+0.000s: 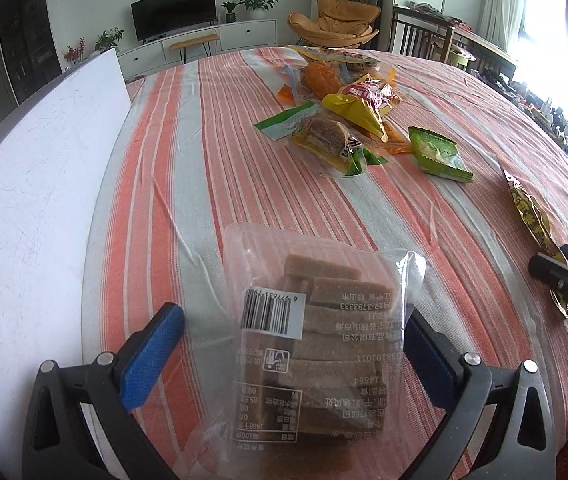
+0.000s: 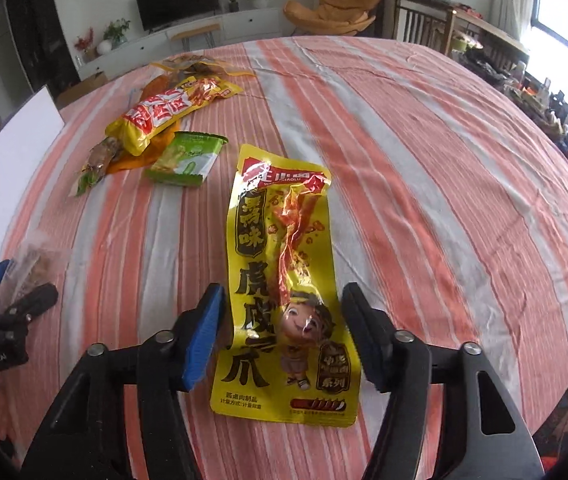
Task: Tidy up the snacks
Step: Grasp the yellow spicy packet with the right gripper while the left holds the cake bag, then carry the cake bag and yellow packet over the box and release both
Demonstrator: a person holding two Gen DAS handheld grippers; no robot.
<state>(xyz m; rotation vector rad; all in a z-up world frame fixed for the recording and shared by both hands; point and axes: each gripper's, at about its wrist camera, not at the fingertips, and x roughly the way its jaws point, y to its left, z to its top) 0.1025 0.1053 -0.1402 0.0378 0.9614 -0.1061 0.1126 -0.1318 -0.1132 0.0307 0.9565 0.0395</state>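
A clear pack of brown bars lies on the striped tablecloth between the blue pads of my left gripper. The left pad stands clear of it, so the gripper is open. A long yellow snack pack with black lettering lies flat between the fingers of my right gripper, which is open with its pads just off the pack's edges. In the left wrist view, the right gripper and that yellow pack show at the right edge. The right wrist view catches the left gripper at its left edge.
A loose pile of snacks sits further back: a green pack, a yellow and red pack, a wrapped brown cake and an orange pack. A white board lies along the table's left edge. A hand shows at the right edge.
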